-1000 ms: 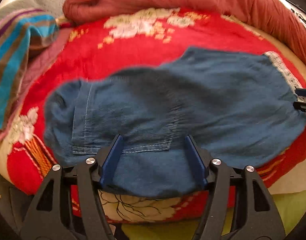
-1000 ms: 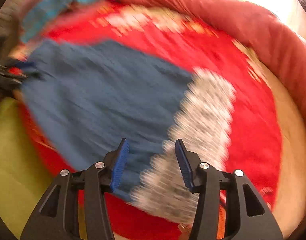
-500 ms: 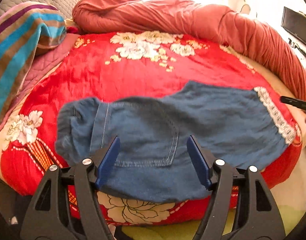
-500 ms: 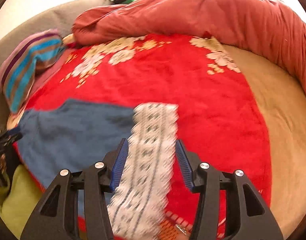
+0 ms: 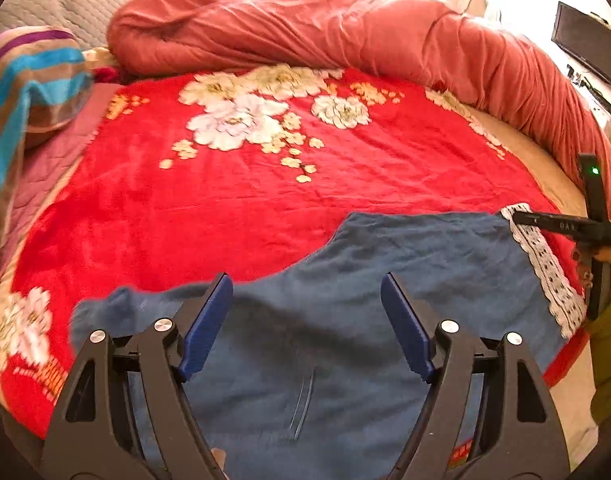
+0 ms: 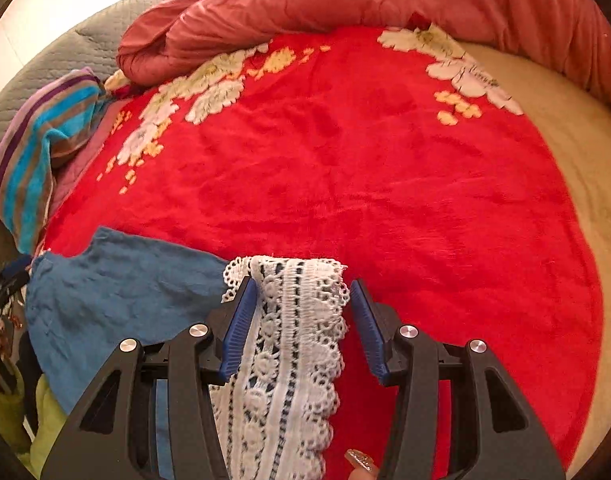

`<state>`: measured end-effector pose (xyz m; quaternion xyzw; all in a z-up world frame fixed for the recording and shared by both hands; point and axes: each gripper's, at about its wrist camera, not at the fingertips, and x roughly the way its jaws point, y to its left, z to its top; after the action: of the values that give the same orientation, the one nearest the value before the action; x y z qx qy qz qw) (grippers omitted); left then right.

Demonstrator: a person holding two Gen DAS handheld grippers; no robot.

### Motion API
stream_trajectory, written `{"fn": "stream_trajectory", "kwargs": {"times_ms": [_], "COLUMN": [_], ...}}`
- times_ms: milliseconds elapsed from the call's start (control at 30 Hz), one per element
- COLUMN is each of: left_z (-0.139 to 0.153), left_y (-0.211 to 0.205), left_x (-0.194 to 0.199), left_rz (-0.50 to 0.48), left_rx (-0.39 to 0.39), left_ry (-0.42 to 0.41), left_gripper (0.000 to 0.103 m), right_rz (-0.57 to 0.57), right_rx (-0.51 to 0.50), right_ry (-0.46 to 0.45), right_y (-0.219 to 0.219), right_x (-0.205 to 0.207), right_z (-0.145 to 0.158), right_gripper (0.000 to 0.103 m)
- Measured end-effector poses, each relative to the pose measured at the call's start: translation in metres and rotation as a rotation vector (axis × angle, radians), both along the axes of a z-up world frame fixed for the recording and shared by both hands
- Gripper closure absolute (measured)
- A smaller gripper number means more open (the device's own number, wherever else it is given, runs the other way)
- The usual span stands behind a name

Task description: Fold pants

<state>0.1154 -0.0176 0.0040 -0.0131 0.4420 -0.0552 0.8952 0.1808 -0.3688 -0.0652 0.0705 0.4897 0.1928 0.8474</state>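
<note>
Blue denim pants (image 5: 425, 256) lie flat across the near edge of the bed, waist end to the left, and their white lace hem (image 5: 545, 272) is at the right. My left gripper (image 5: 305, 320) hovers above the waist part. Its jaws are opening and no cloth is pinched between them. In the right wrist view the lace hem (image 6: 293, 340) runs flat between the fingers of my right gripper (image 6: 301, 308). Its left pad is at the lace edge and its right pad stands apart. The blue cloth (image 6: 117, 292) spreads to the left.
A red floral blanket (image 5: 265, 208) covers the bed. A rolled salmon duvet (image 5: 345, 28) curves along the far and right sides. A striped pillow (image 5: 21, 92) lies at the left, a dark screen (image 5: 589, 48) at the far right, and green cloth (image 6: 9, 408) at the bed's near edge.
The left gripper has lifted and drawn back off the pants, and its jaws have spread wider. The right gripper has rolled and slid along until the lace hem lies between its fingers.
</note>
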Motion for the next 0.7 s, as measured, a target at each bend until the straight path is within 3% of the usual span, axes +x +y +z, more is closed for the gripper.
{"fn": "stream_trajectory", "kwargs": {"times_ms": [167,300,367,400,433,467,700], "left_z": [-0.029,-0.058,-0.068,-0.069,-0.068,-0.064,-0.031], "left_y": [-0.014,-0.026,-0.033,-0.039,-0.045,-0.051,-0.061], "left_x": [0.045,0.068,0.069,0.068,0.066,0.063,0.073], "left_rz": [-0.019,-0.047,-0.053,-0.065,-0.087,-0.113,-0.117], "left_rx": [-0.001,-0.039,-0.048,-0.030,-0.012,0.002,0.085], "left_ry": [0.075,0.134,0.155,0.147,0.138,0.127,0.027], "left_gripper": [0.034,0.034,0.053,0.065,0.084,0.092,0.099], "right_rz": [0.020,0.057,0.089,0.102,0.113,0.121,0.104], "right_rx": [0.021,0.024,0.051,0.058,0.057,0.061,-0.006], "right_ry": [-0.007,-0.023,-0.028,-0.038,-0.056,-0.079,-0.231], "right_y": [0.001,0.006,0.009,0.010,0.011,0.011,0.011], "right_x": [0.002,-0.002,-0.005,-0.007,-0.010,-0.012,-0.005], "right_z": [-0.008,-0.008,-0.006,-0.004,0.000,0.006,0.043], "right_gripper": [0.056,0.068,0.081,0.083,0.084,0.084,0.085]}}
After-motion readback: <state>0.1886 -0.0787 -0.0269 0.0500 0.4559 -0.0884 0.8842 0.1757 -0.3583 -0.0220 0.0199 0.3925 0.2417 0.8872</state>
